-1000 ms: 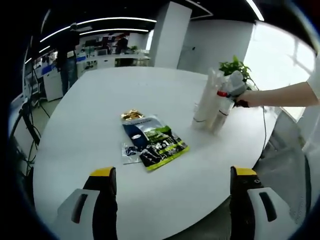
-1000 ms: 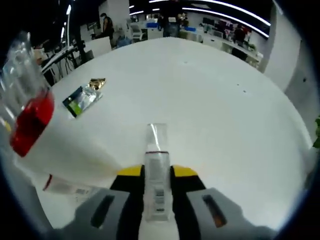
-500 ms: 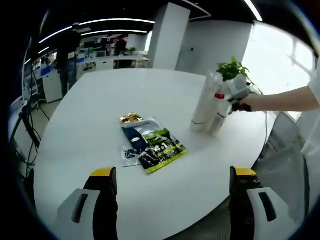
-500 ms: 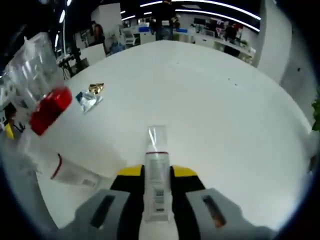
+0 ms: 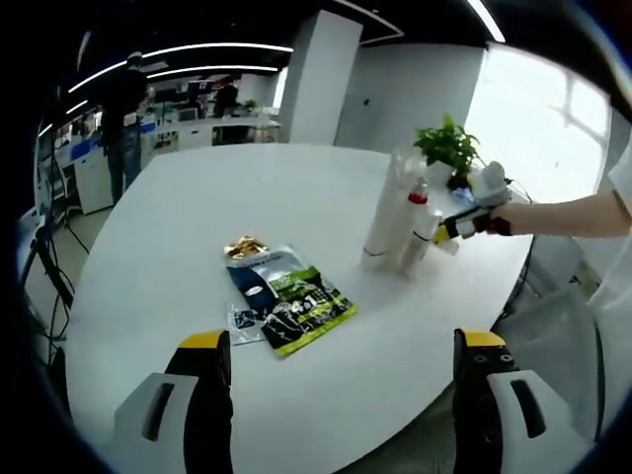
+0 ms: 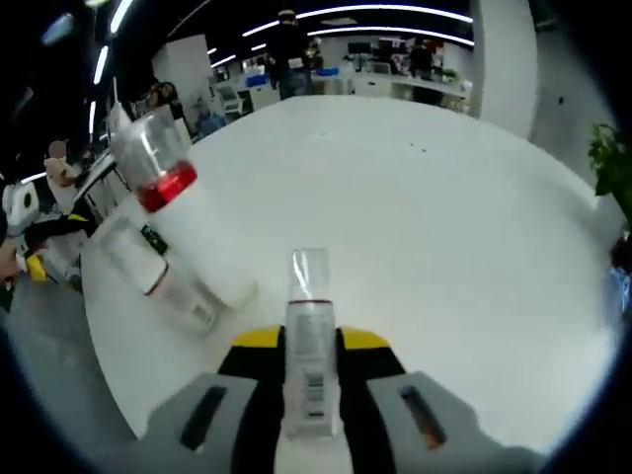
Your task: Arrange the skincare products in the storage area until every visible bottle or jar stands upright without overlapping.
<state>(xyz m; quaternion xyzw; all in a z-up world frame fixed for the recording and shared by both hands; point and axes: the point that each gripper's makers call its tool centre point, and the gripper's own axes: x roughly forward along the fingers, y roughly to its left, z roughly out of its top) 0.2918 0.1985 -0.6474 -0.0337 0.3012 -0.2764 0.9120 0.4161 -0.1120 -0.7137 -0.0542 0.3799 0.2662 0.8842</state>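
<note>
Right gripper view: the right tool (image 6: 311, 380) is clamped on a slim clear-capped bottle (image 6: 311, 336), gripped low around the body w/ the cap pointing fwd, prob so it can be set down on its base w/o regripping. Just past it, on the white worktop (image 6: 415, 217), a red-collared bottle (image 6: 188, 232) w/ a clear cap and a smaller bottle (image 6: 163, 281) beside it are seen. They look tilted, but that's likely camera roll, not the bottles.

Left gripper view: the left tool (image 5: 341, 395) is held wide apart w/ nothing between the jaws, kept low at the near edge, prob just parked out of the way. Mid-worktop, a green-and-blue sachet pack (image 5: 286, 296) is laid flat w/ a small gold packet (image 5: 242, 247) touching its far end. Further out, the two bottles are seen standing upright, close together but not overlapping. The right tool is held just beside them w/ its bottle, so a spot next to the pair is prob being aimed for. A potted plant (image 5: 444, 148) is seen behind.
</note>
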